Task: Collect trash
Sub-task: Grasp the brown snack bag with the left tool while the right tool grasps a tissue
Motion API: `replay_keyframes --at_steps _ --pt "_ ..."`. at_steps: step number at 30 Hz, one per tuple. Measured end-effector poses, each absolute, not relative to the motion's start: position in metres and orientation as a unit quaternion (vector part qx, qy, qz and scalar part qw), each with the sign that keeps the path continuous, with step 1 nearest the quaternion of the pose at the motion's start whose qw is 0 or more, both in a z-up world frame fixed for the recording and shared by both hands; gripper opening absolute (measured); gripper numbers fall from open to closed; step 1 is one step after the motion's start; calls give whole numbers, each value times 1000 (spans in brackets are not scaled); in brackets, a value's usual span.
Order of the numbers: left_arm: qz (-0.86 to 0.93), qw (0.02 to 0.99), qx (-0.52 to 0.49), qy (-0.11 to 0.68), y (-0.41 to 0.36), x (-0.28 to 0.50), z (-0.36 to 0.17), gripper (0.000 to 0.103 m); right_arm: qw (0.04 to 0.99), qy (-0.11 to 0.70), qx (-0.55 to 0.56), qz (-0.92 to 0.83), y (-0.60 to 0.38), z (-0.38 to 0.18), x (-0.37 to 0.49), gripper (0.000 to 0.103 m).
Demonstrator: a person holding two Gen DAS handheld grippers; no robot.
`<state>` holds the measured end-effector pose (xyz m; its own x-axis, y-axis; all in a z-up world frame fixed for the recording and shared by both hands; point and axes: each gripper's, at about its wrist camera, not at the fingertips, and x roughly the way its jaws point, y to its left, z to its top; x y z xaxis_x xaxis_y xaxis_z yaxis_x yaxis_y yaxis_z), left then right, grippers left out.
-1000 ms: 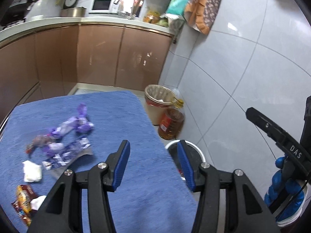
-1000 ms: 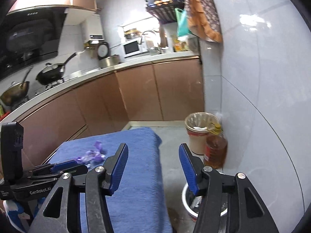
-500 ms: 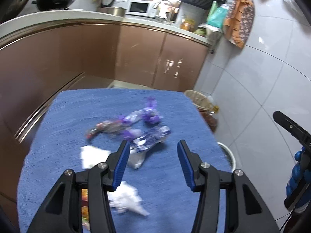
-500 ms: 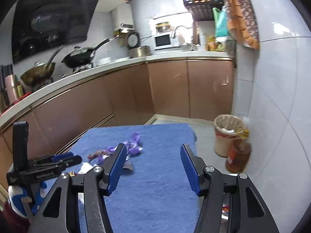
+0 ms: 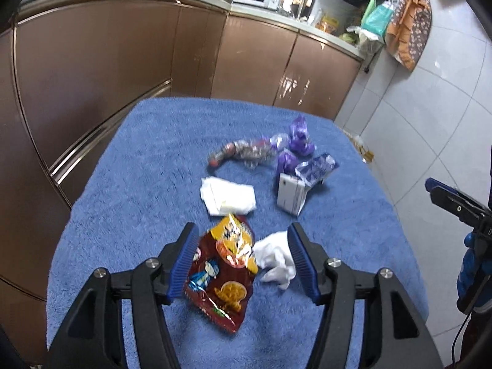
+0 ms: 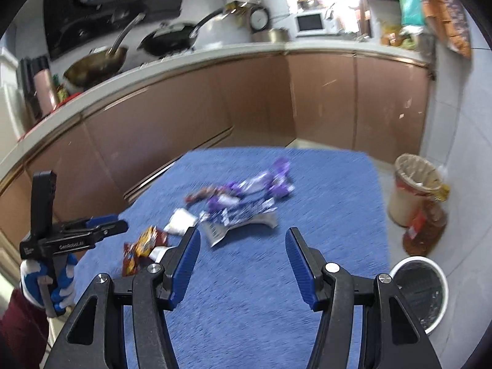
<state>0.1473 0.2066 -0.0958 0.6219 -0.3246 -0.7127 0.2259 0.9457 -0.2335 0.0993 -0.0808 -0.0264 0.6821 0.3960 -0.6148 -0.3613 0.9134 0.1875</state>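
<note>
Trash lies on a blue towel-covered table (image 5: 147, 172). My left gripper (image 5: 241, 229) hovers over a red snack bag (image 5: 220, 276) and a crumpled white tissue (image 5: 275, 259). Its jaws are opening, and both items show between them with the pads apart from them. Further off lie a folded tissue (image 5: 227, 196), a small white box (image 5: 290, 196), a foil wrapper (image 5: 243, 152) and purple wrappers (image 5: 298, 141). My right gripper (image 6: 242, 232) stands open and empty above the cloth, short of the purple wrappers (image 6: 243, 196). The snack bag (image 6: 141, 244) lies to its left.
Brown kitchen cabinets (image 6: 246, 107) curve behind the table. On the tiled floor to the right stand a white bin with a dark liner (image 6: 421, 292), a beige lined bin (image 6: 410, 190) and an oil bottle (image 6: 426, 230). A blue-and-white gloved hand (image 6: 58, 276) holds the left gripper.
Both grippers swung from the table's right edge and the floor bins toward the trash and came lower. The left one now sits over the snack bag with wider jaws.
</note>
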Motion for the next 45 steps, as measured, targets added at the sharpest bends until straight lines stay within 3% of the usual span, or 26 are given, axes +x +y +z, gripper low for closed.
replay_keyframes --at_steps 11,30,33,35,36,45 --pt "-135 883 -53 447 203 168 -137 58 874 394 -22 284 -28 -66 108 55" --pt "-166 861 -152 457 234 180 -170 59 816 445 -100 355 52 -121 141 55" --pt "-172 859 -161 455 237 178 -169 59 811 450 -110 358 59 -130 144 37" --pt "-178 859 -160 452 237 176 -166 60 808 452 -113 360 60 -134 144 14" --pt "-180 860 -159 451 236 174 -165 60 808 452 -113 361 60 -135 144 10" --pt "-187 867 -110 449 217 163 -160 61 829 437 -89 339 24 -122 139 7"
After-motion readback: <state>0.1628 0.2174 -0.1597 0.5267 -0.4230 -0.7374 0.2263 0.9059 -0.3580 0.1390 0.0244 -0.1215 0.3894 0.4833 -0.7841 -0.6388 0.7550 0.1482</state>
